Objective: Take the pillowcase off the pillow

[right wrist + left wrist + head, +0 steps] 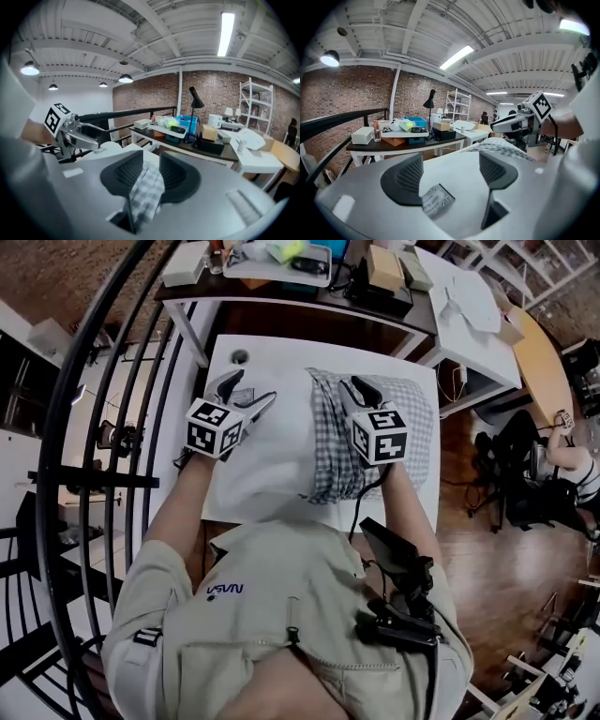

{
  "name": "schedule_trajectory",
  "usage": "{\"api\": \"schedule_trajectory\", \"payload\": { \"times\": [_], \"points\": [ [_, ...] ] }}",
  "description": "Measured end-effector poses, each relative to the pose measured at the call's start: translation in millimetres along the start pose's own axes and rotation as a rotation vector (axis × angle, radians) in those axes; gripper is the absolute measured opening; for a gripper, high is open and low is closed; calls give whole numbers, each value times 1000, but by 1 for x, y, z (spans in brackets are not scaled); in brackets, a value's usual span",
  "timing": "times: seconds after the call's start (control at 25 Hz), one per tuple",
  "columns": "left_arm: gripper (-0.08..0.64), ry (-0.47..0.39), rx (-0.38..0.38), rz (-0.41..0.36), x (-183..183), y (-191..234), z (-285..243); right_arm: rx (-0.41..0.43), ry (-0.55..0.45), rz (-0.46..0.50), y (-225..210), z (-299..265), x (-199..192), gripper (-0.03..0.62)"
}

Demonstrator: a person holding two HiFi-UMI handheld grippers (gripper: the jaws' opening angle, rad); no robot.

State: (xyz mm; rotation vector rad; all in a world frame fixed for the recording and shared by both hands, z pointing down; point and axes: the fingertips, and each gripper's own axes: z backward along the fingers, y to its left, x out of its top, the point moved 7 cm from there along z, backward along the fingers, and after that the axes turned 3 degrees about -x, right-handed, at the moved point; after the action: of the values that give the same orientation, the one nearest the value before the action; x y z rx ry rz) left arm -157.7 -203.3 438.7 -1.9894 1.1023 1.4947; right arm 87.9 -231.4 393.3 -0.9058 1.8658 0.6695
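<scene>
A white pillow [412, 418] lies on the white table [272, 460], with the checked pillowcase [333, 442] bunched across its left part. My right gripper [359, 387] hovers over that bunch. In the right gripper view its jaws [151, 168] stand partly apart, and a strip of checked cloth [147, 190] hangs loosely between them. My left gripper [246, 393] is above bare table left of the pillow, its jaws [452, 171] wide apart. A small printed label [437, 199] shows between them, touching neither pad. The pillowcase [501, 149] and the right gripper [515, 123] appear beyond.
A dark desk [281, 292] with a blue bin [416, 122], boxes and a lamp stands behind the table. A white desk [473, 329] is at the back right. A black railing [103, 427] runs along the left. A seated person [567, 456] is at far right.
</scene>
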Motion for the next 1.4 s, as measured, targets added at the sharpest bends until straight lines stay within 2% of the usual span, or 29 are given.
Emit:
{"api": "schedule_trajectory", "payload": {
  "times": [0.16,0.36,0.4,0.52,0.56,0.6,0.64,0.68,0.8,0.88,0.96,1.04,1.16,1.24,1.32,1.4],
  "points": [
    [394,90,-17,26,5,8,-47,19,105,51,-14,-57,18,125],
    [402,286,-78,40,-29,-7,-81,103,343,159,-7,-114,9,189],
    [373,308,-92,34,-36,-13,-83,123,403,182,-4,-122,1,205],
    [190,337,-149,-25,-50,-37,-80,223,532,228,14,-137,-26,218],
    [125,337,-160,-61,-49,-45,-76,204,576,251,13,-136,-34,208],
    [65,329,-166,-97,-46,-52,-70,149,622,285,6,-132,-40,148],
    [36,312,-167,-126,-42,-57,-63,106,638,314,2,-128,-41,81],
    [25,287,-164,-146,-36,-60,-54,88,617,339,1,-127,-38,32],
    [18,174,-152,-149,-13,-65,-21,-3,546,425,-9,-117,-19,21],
    [17,90,-152,-112,4,-65,1,-90,530,462,-28,-104,-11,21],
    [15,25,-156,-54,17,-62,20,-177,529,458,-55,-89,-10,21],
    [14,-10,-148,-8,21,-55,32,-253,531,411,-85,-73,-18,21],
    [14,1,-123,61,4,-35,28,-321,540,333,-116,-55,-36,21],
    [14,29,-106,110,-16,-25,11,-337,547,321,-120,-54,-52,21],
    [15,54,-83,95,-30,-21,-10,-341,522,330,-116,-57,-64,22],
    [30,63,-68,41,-32,-20,-27,-345,461,325,-112,-55,-67,30]
  ]
}}
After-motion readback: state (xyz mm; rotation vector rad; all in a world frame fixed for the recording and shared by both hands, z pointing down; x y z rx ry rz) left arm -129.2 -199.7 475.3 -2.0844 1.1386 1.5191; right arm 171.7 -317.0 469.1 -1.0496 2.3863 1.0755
